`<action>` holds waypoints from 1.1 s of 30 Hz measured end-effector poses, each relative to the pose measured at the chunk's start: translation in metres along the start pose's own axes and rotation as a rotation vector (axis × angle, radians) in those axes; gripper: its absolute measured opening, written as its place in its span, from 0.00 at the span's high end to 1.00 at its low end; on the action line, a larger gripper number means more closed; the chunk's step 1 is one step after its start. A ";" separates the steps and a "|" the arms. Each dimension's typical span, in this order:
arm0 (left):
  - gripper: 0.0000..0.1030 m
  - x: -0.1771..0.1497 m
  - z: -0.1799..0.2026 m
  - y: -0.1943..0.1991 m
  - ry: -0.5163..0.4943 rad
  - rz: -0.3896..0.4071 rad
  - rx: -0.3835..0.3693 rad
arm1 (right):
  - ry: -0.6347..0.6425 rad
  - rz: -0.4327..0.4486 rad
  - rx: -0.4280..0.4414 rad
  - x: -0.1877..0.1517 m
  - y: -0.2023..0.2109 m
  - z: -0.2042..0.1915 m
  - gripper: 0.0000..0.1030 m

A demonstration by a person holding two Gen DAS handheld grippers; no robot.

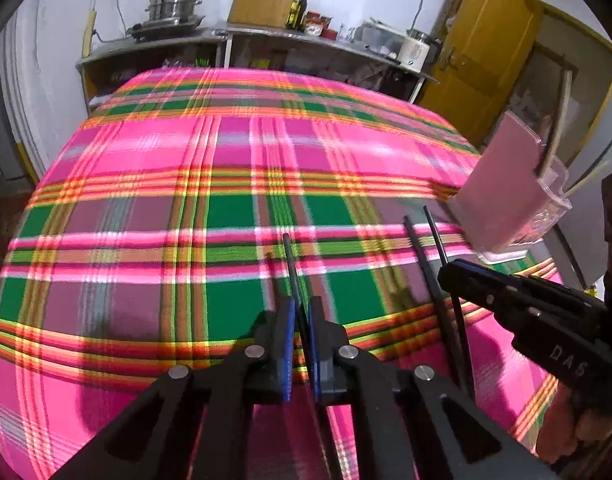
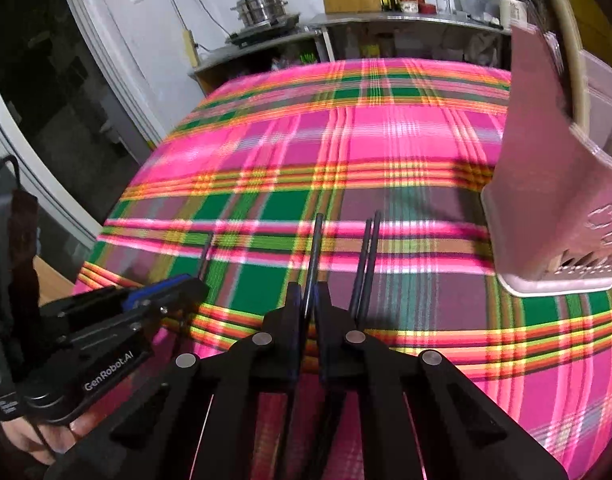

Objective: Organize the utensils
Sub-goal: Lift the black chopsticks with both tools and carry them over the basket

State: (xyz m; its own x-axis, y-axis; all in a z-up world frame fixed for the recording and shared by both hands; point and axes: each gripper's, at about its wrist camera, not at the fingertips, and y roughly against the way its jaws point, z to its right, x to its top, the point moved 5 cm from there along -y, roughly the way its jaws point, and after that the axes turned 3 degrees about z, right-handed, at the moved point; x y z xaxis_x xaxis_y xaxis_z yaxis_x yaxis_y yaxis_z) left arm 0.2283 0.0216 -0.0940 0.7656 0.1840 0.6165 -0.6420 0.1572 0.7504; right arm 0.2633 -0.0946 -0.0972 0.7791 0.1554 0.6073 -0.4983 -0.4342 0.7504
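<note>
2 tools (image 1: 301, 320) (image 2: 310, 312) | each grips 1 black chopstick (image 1: 291, 268) (image 2: 314, 248) | 1 holder (image 2: 554, 208)

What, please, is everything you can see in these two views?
held chopsticks: two, black, one in each gripper
loose chopsticks: two, black, on the cloth near the holder
holder: one, pink, right side of the table, pale sticks inside
cloth: one, pink-green plaid, covering the table
steamer pot: one, steel, back shelf
left gripper: black, blue pads, shut
right gripper: black, shut
</note>
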 end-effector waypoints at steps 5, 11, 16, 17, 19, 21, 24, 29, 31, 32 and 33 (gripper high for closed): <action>0.95 0.017 0.009 0.031 -0.015 0.060 -0.032 | -0.006 0.064 0.028 0.011 0.032 -0.006 0.94; 0.95 0.037 0.021 0.072 -0.036 0.137 -0.072 | -0.007 0.143 0.045 0.024 0.072 -0.013 0.94; 0.96 0.047 0.030 0.099 -0.048 0.185 -0.094 | -0.001 0.194 0.046 0.031 0.100 -0.016 0.95; 0.96 0.049 0.031 0.103 -0.052 0.191 -0.097 | 0.001 0.205 0.046 0.033 0.106 -0.016 0.95; 0.96 0.051 0.034 0.112 -0.056 0.204 -0.103 | 0.005 0.221 0.046 0.035 0.115 -0.018 0.95; 0.96 0.054 0.037 0.120 -0.065 0.218 -0.108 | 0.006 0.236 0.046 0.036 0.124 -0.019 0.95; 0.96 0.057 0.042 0.129 -0.073 0.232 -0.116 | 0.007 0.255 0.048 0.036 0.134 -0.020 0.95; 0.96 0.061 0.050 0.139 -0.084 0.245 -0.130 | 0.011 0.280 0.044 0.039 0.146 -0.020 0.95; 0.96 0.063 0.053 0.141 -0.090 0.250 -0.134 | 0.009 0.290 0.042 0.039 0.152 -0.019 0.95; 0.96 0.063 0.055 0.142 -0.091 0.251 -0.139 | 0.008 0.294 0.042 0.040 0.154 -0.018 0.95; 0.96 0.064 0.057 0.143 -0.092 0.250 -0.142 | 0.008 0.299 0.040 0.040 0.157 -0.018 0.95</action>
State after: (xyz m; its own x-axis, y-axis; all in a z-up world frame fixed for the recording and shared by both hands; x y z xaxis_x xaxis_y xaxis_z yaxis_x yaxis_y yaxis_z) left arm 0.1879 0.0009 0.0662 0.5797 0.1467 0.8015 -0.8052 0.2538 0.5359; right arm 0.2100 -0.1406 0.0494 0.5969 0.0219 0.8020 -0.6897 -0.4967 0.5269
